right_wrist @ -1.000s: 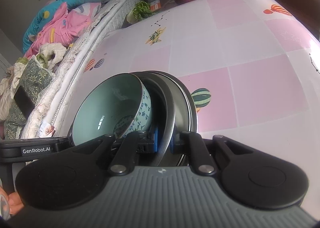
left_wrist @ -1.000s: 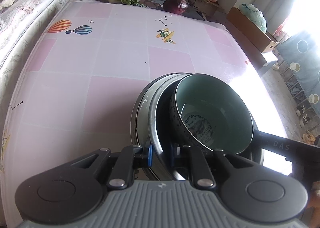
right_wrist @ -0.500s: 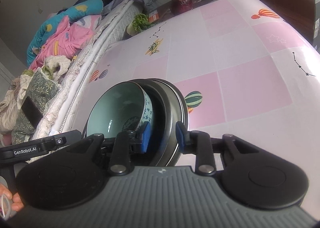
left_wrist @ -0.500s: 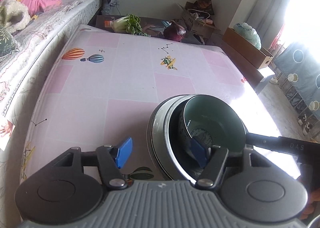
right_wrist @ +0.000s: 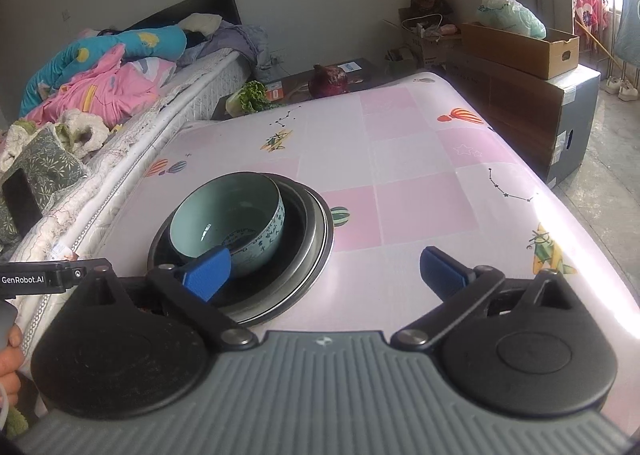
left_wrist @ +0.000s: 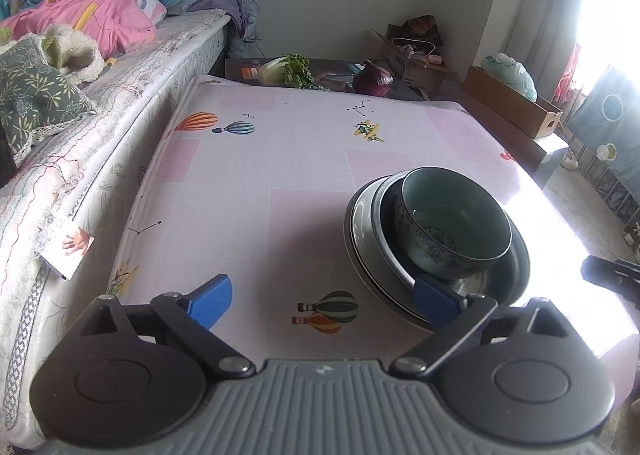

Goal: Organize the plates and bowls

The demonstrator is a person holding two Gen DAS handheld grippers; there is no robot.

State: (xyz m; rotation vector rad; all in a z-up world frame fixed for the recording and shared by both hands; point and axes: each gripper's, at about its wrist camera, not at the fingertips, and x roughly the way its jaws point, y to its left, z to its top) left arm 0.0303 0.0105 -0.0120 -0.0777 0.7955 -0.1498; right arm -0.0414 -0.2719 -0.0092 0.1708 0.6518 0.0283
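the blue-patterned bowl [left_wrist: 452, 223] sits nested in the stacked metal plates [right_wrist: 316, 239] on the pink tabletop [left_wrist: 248, 183]. left claw [left_wrist: 322, 301] and right claw [right_wrist: 324, 269] both gape released, holding nothing. lift them straight up and clear, so no finger clips the rims and shifts the stack.

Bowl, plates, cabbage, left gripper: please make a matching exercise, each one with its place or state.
Things:
1. bowl
2. plates
3. cabbage
4. left gripper

Places or states:
A. open, holds nothing
B. beyond the far edge of the table
C. stacked on the table
D. inside the top plate

Pairs: 1-D, 2-C, 3-B, 4-A
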